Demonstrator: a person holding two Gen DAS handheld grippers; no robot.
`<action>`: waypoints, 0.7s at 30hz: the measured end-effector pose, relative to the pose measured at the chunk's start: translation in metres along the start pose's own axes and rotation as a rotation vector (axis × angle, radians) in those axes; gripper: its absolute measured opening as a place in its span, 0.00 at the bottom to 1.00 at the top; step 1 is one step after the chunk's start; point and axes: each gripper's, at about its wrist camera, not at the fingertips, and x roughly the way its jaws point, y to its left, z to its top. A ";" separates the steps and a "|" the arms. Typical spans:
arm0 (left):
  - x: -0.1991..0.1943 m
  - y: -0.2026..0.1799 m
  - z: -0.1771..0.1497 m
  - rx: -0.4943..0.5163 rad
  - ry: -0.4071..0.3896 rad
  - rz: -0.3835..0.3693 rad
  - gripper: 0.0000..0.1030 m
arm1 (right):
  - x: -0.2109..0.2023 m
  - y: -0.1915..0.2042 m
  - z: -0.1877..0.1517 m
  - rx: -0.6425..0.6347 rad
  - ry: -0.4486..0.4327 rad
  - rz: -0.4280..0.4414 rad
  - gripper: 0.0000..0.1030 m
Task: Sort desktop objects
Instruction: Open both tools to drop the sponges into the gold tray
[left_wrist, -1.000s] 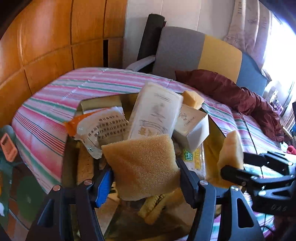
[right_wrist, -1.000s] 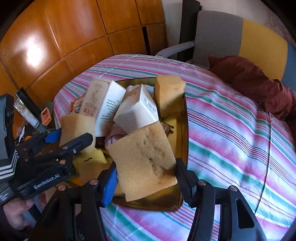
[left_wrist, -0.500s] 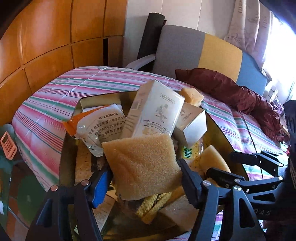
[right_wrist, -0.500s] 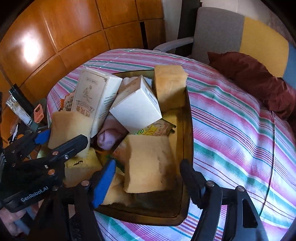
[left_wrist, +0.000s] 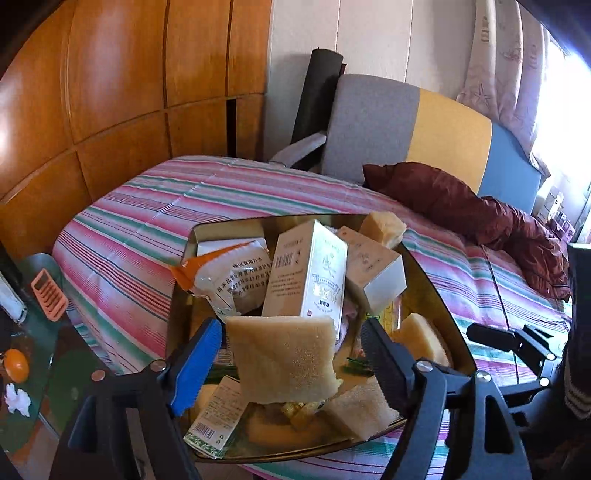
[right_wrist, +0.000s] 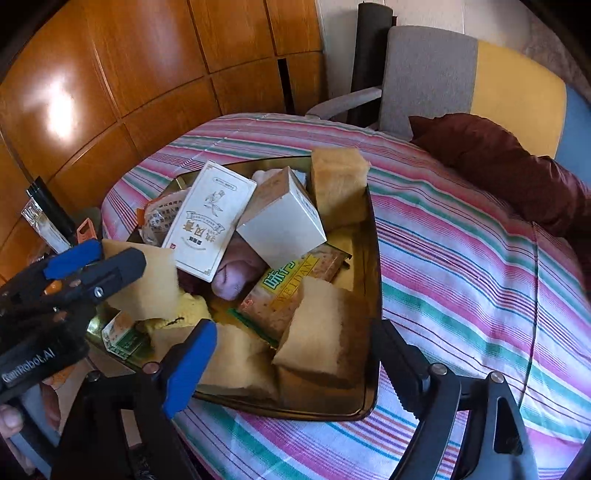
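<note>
A dark gold tray (right_wrist: 372, 280) on the striped tablecloth holds several sponges, boxes and packets. My left gripper (left_wrist: 291, 362) is shut on a yellow sponge (left_wrist: 286, 356) and holds it over the tray's near left corner; it also shows in the right wrist view (right_wrist: 147, 284). My right gripper (right_wrist: 295, 360) is open and empty just above the tray's near edge. A sponge (right_wrist: 325, 328) lies in the tray between its fingers. A tall white box (right_wrist: 210, 225) and a white cube box (right_wrist: 284, 221) lean in the tray's middle.
A dark red cushion (right_wrist: 509, 166) lies at the table's far right before a grey, yellow and blue chair (left_wrist: 417, 133). Wooden wall panels (left_wrist: 110, 92) stand at the left. A low side table (left_wrist: 33, 332) with small items sits at the lower left.
My right gripper opened and let its sponge drop into the tray, then drew back. My left gripper kept its sponge and rose slightly over the tray.
</note>
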 end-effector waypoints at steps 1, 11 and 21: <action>-0.003 0.001 0.000 -0.003 -0.003 0.001 0.77 | -0.002 0.002 -0.001 -0.003 -0.004 -0.004 0.87; -0.034 -0.009 0.010 0.008 -0.052 0.085 0.77 | -0.021 0.015 -0.009 -0.031 -0.047 -0.035 0.89; -0.056 -0.031 0.015 0.041 -0.123 0.130 0.77 | -0.036 0.018 -0.015 -0.036 -0.082 -0.064 0.91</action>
